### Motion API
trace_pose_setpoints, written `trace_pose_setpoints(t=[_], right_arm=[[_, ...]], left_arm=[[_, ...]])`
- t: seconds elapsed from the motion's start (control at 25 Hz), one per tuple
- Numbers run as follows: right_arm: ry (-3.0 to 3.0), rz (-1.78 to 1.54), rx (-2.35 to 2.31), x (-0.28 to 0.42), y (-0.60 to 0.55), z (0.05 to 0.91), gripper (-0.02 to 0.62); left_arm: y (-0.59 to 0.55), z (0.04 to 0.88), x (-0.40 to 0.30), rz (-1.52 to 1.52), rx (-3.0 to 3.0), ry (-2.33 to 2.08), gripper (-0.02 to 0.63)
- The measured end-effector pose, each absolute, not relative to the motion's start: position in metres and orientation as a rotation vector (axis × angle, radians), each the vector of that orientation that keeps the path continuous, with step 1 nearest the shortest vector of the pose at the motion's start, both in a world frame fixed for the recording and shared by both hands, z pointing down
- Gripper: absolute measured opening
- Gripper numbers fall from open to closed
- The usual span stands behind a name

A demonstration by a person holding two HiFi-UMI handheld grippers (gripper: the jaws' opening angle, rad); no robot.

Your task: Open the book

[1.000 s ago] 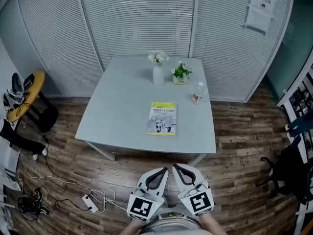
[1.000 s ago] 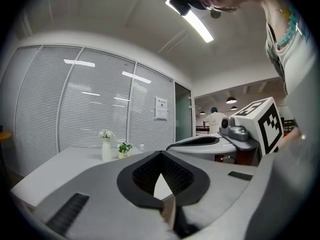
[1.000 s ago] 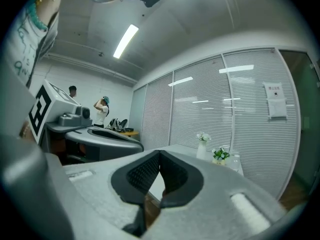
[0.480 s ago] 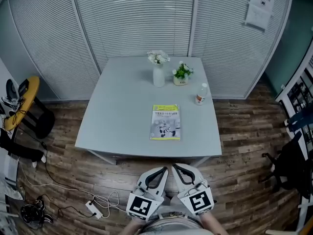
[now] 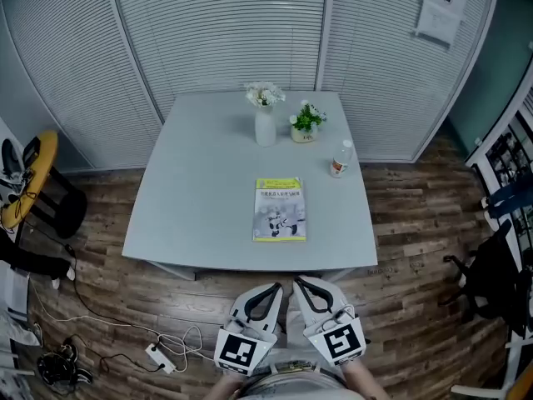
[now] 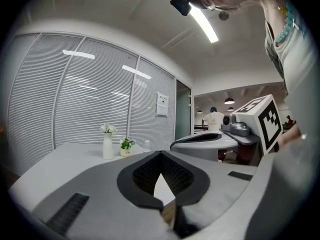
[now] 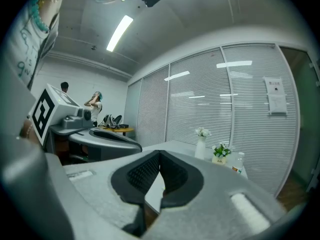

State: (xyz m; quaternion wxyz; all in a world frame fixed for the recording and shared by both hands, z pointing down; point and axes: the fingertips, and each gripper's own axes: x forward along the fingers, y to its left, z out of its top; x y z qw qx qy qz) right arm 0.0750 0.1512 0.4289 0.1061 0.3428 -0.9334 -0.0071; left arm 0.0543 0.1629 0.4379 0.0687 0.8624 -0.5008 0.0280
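Observation:
A closed book (image 5: 280,209) with a yellow-edged cover lies flat near the front edge of the grey table (image 5: 200,190). Both grippers hang side by side below that edge, over the wooden floor and apart from the book. My left gripper (image 5: 277,290) is shut with nothing in it, and so is my right gripper (image 5: 298,282). In the left gripper view the left gripper (image 6: 160,152) points level towards the table, its jaws closed tip to tip. In the right gripper view the right gripper (image 7: 160,152) stands the same way. Neither gripper view shows the book.
At the table's far side stand a white vase (image 5: 265,123) of flowers, a small potted plant (image 5: 306,123) and a bottle (image 5: 338,158). A power strip (image 5: 158,355) with cables lies on the floor at left. A yellow round stand (image 5: 29,173) is further left, a black chair (image 5: 491,277) at right.
The table and book have drawn slightly nearer and larger in the head view. Both grippers keep the same shut pose at the bottom of the picture.

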Motion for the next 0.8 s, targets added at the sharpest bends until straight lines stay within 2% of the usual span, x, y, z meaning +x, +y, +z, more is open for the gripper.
trace_pose_setpoints(t=[0.8], right_arm=[[-2.799,-0.066,0.906,0.072,-0.014,0.419,0.003]], left_arm=[[-0.006,0.425,0.066,0.074,2.576,-1.536,-0.003]])
